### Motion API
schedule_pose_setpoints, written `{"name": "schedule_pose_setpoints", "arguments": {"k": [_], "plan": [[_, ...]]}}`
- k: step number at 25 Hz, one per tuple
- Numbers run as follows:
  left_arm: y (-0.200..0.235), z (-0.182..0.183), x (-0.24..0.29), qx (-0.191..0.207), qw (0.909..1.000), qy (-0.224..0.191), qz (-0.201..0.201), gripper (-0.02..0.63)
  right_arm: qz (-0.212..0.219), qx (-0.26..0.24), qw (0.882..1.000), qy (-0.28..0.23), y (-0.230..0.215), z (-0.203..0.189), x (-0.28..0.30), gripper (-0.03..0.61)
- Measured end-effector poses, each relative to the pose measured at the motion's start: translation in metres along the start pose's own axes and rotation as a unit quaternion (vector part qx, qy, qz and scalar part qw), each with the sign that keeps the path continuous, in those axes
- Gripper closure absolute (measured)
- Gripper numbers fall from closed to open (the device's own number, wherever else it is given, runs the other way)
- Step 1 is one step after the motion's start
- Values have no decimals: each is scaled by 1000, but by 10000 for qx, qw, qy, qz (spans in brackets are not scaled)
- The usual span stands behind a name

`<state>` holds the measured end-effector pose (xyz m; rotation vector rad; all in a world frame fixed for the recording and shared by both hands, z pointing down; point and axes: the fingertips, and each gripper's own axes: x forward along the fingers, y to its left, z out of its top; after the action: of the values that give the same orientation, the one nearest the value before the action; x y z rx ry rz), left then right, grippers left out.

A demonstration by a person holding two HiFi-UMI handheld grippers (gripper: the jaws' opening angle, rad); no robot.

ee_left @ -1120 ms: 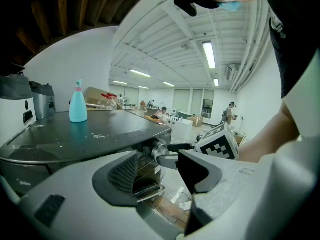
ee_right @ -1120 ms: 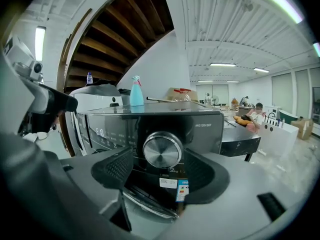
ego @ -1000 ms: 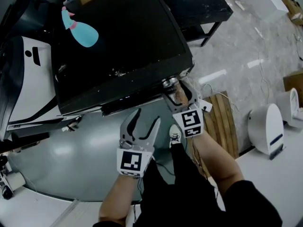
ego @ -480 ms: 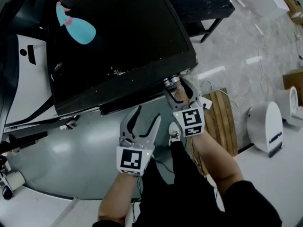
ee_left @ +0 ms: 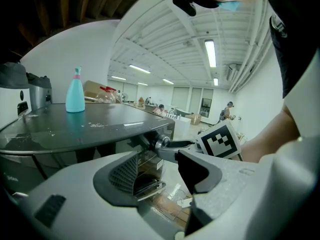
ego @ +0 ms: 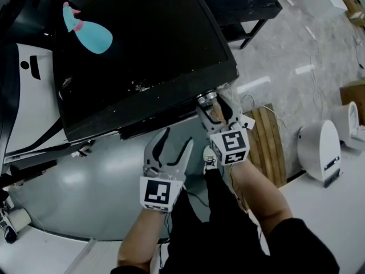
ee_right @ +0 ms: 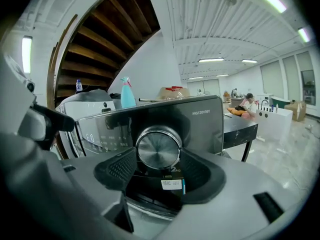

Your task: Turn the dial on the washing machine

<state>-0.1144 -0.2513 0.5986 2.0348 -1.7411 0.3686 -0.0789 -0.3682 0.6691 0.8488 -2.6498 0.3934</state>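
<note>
The washing machine [ego: 142,50] is dark, with a glossy black top. Its round silver dial [ee_right: 158,148] sits at the front right corner of the control panel, and in the head view the dial [ego: 206,99] peeks out under the lid's edge. My right gripper [ee_right: 158,159] has its ribbed pads on either side of the dial, touching its rim. In the head view the right gripper [ego: 214,108] reaches up to that corner. My left gripper [ego: 174,147] hangs open below the machine's front with nothing between its fingers.
A turquoise spray bottle [ego: 91,34] stands on the machine's top at the far left. A white appliance [ego: 34,96] sits to the machine's left. A wooden pallet [ego: 265,147] and a white rounded device [ego: 319,153] lie on the floor to the right. A black table [ego: 239,4] stands behind.
The right gripper's jaws have drawn in onto the dial. The left gripper has stayed where it was, open.
</note>
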Motion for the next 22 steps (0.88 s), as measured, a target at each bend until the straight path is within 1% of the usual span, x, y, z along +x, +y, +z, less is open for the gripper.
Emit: {"name": "schedule_pose_setpoints", "arguments": {"k": [6,8,11,15,17,20,22], "plan": [[1,-1,3,-29,10000,6,4,374,185,664,9976,-80,-2,-2,0,306],[2,-1,3,-39,10000,1,7,374,291,1017,9943,-129,-2,-3,0,307],[3,0,5,-37,10000,-14,10,374,463,1651,9850,-195,-3,-4,1,307],[3,0,6,-41,10000,-16,5,374,578,1976,9783,-254,-3,-6,1,307],[2,1,7,-36,10000,-18,0,374,658,2212,9726,-272,-4,-6,1,307],[1,1,7,-46,10000,-7,2,374,760,2611,9619,-288,-4,-7,1,307],[0,0,7,-51,10000,-2,0,374,869,2995,9495,-339,-4,-7,1,307]]}}
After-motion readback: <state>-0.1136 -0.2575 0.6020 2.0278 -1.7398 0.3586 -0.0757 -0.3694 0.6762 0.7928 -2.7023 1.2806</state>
